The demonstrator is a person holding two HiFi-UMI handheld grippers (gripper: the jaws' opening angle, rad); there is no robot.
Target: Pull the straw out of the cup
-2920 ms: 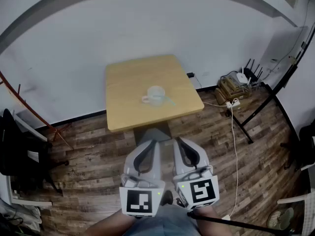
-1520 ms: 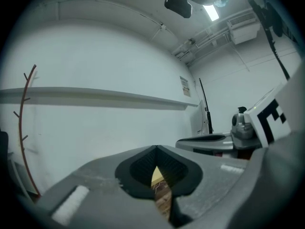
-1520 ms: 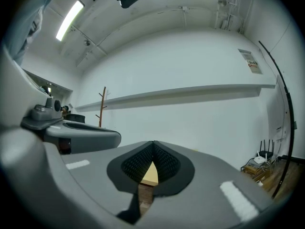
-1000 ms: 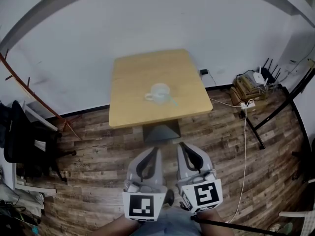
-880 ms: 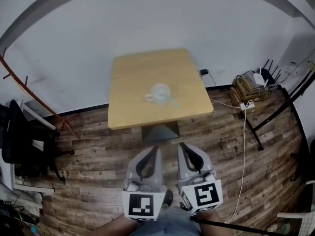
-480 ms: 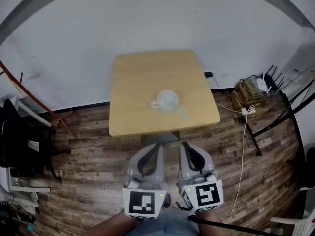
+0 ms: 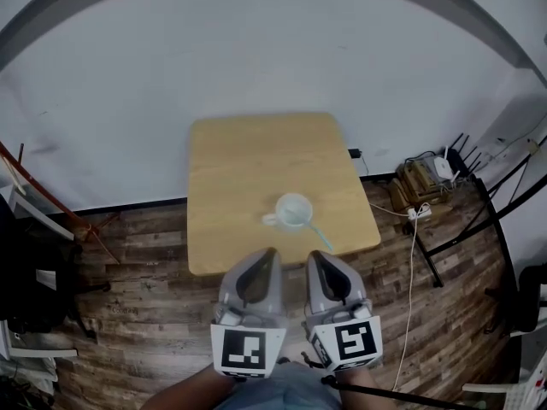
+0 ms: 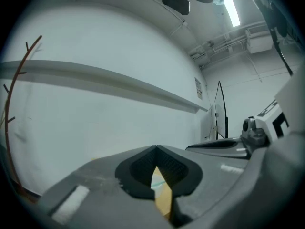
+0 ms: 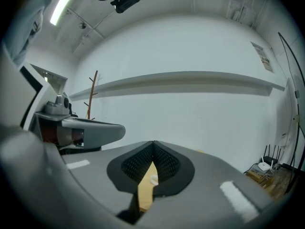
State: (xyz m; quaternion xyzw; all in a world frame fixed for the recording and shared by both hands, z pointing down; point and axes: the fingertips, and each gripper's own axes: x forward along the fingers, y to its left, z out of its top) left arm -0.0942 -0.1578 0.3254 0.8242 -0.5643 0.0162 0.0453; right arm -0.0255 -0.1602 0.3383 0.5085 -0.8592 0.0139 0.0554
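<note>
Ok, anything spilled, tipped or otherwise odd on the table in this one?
Nothing stands out. The cup looks upright on the table, with the straw leaning out over its rim toward the near edge. No spill shows around it.

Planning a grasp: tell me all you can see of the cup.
The cup is a pale, whitish mug standing upright on the wooden table, near its front edge. Its handle points left in the head view. A pale straw leans out over the rim toward the front right. Nothing else touches it.
</note>
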